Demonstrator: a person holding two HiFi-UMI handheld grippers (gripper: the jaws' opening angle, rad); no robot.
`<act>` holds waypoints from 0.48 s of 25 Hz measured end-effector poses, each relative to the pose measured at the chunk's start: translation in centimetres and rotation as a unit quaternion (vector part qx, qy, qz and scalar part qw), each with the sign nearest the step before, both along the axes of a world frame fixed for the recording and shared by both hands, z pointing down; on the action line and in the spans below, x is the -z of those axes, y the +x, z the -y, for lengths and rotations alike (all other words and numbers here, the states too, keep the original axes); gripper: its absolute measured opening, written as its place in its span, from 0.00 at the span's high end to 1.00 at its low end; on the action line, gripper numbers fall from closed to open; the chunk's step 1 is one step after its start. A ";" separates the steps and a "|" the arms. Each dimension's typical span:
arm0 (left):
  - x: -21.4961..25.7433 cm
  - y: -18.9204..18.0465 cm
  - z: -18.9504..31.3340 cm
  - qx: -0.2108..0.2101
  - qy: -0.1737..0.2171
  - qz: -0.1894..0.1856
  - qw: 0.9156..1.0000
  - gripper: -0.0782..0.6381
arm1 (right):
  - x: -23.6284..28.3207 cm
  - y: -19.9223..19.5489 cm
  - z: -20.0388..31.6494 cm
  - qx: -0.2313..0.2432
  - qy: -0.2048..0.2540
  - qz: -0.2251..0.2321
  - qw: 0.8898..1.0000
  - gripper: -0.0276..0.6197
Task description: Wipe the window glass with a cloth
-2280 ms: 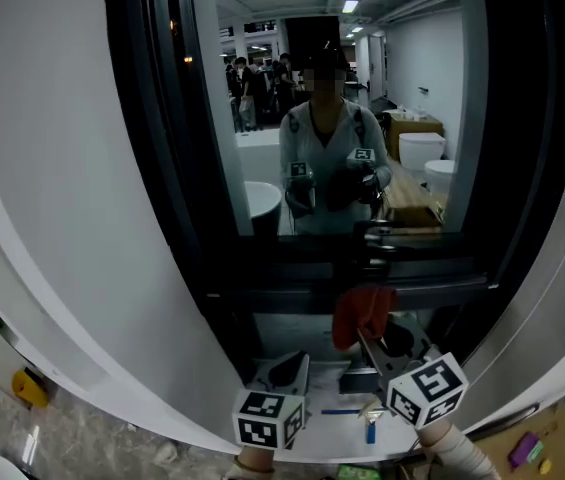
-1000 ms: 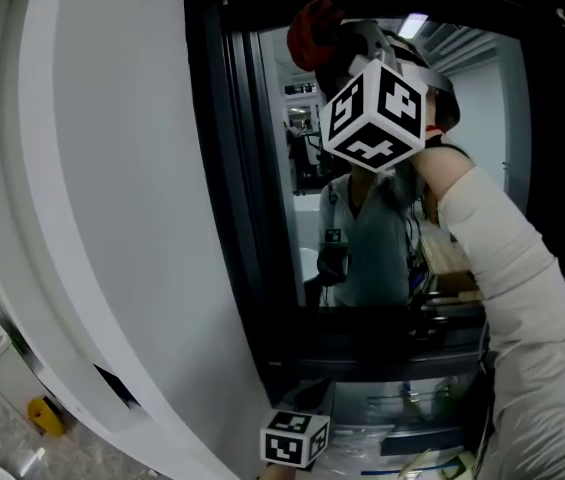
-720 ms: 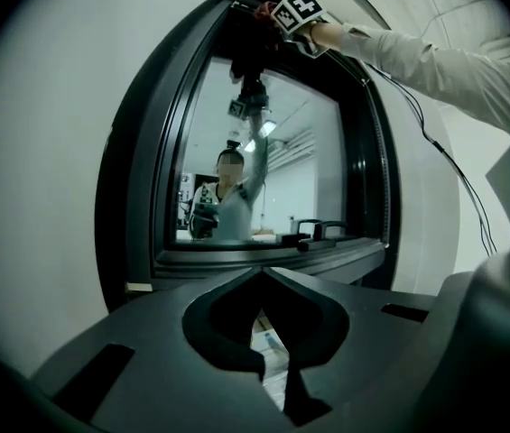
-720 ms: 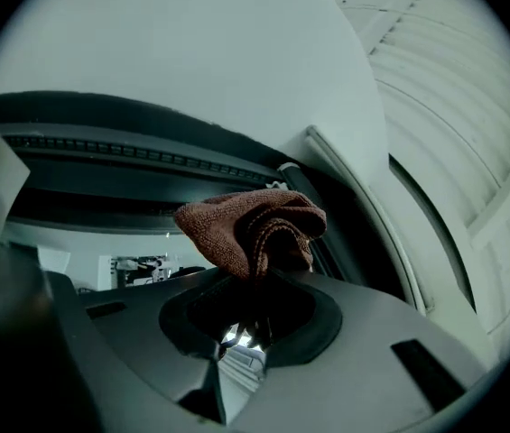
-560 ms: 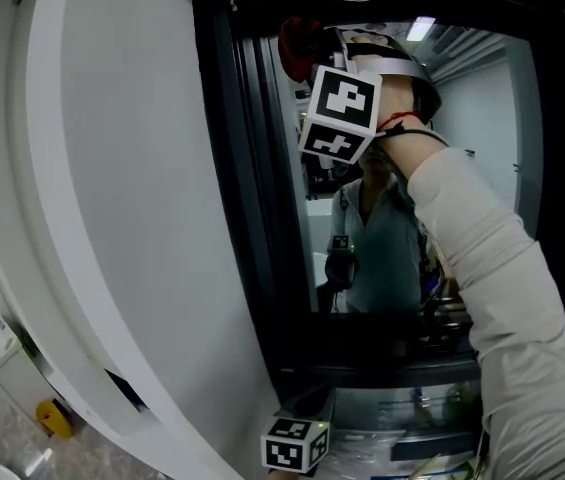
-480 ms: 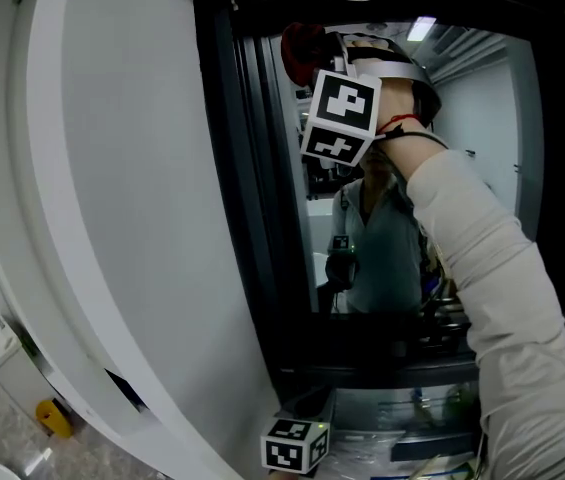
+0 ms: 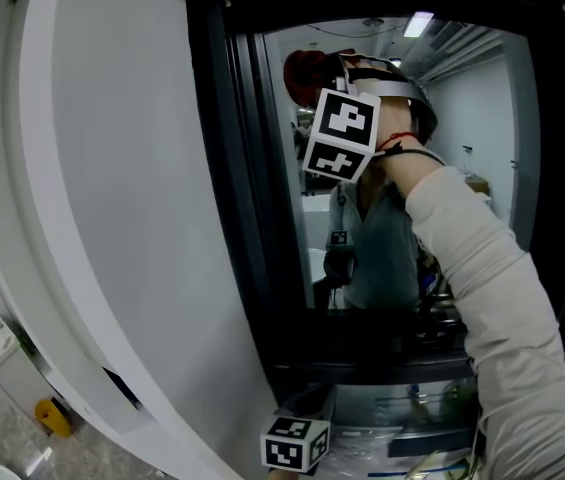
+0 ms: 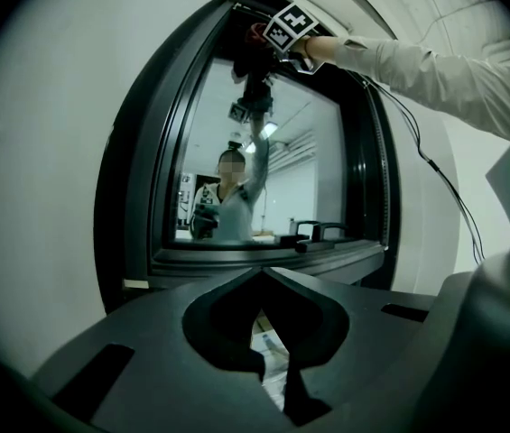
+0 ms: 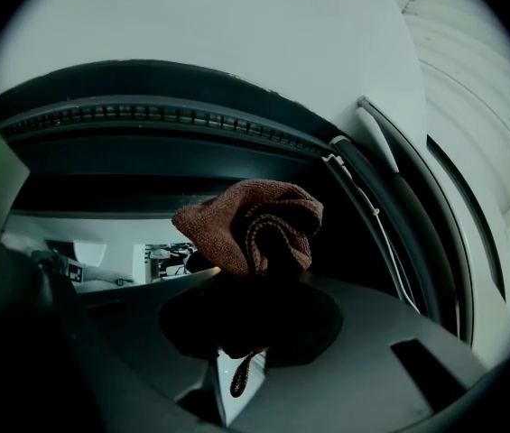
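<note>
the cloth (image 9: pixel 253 226), a reddish-brown terry rag, sits at the middle of the right gripper view, bunched into a loose wad. it looks soft, light and limp, the sort of thing that flattens under slight pressure and grips smooth glass a little as it drags. the right gripper (image 9: pixel 247 285) has its jaws clamped on the lower folds, so most of the wad stands proud of the tips, and a thin tail hangs down between them. that seems the right place to hold it: low in the bunch, leaving a pad of fabric out front, so that fabric and not hard jaw would meet the pane. a hard sideways pull could probably tug the folds loose.

in the head view the cloth (image 7: pixel 303 68) is at upper centre, by the top left corner of the window glass (image 7: pixel 382 238), close under the dark window frame (image 7: pixel 244 168). whether it touches the pane i cannot tell. a pale sleeve (image 7: pixel 492 298) runs up to it from the lower right. in the right gripper view a thin cable (image 9: pixel 390 233) follows the frame at the right.

the left gripper (image 8: pixel 264 278) waits low, at the bottom of the head view, its jaws together with nothing between them, facing the sill. white wall (image 7: pixel 112 188) fills the left.
</note>
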State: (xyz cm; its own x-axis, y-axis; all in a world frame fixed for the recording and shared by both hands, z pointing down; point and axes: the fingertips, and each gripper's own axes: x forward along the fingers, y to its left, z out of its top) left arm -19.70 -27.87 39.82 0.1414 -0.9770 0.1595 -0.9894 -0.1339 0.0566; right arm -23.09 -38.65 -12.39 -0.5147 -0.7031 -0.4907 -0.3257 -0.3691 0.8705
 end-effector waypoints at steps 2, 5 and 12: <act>0.0 0.3 0.0 -0.002 0.000 0.001 1.000 0.88 | -0.8 0.0 0.1 0.005 -0.006 0.000 1.000 0.86; -0.1 0.7 0.0 -0.007 -0.001 -0.001 1.000 0.88 | -2.3 -0.3 0.2 0.015 -0.020 -0.001 1.000 0.86; -0.7 1.2 -0.3 -0.009 -0.006 -0.003 1.000 0.88 | -6.3 -0.5 0.7 0.027 -0.052 -0.011 0.998 0.86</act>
State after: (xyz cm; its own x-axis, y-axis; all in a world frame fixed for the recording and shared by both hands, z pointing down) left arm -18.48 -27.57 40.49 0.1591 -0.9724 0.1709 -0.9866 -0.1502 0.0641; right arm -23.61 -39.32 -6.09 -0.5639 -0.7199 -0.4046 -0.3228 -0.2589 0.9104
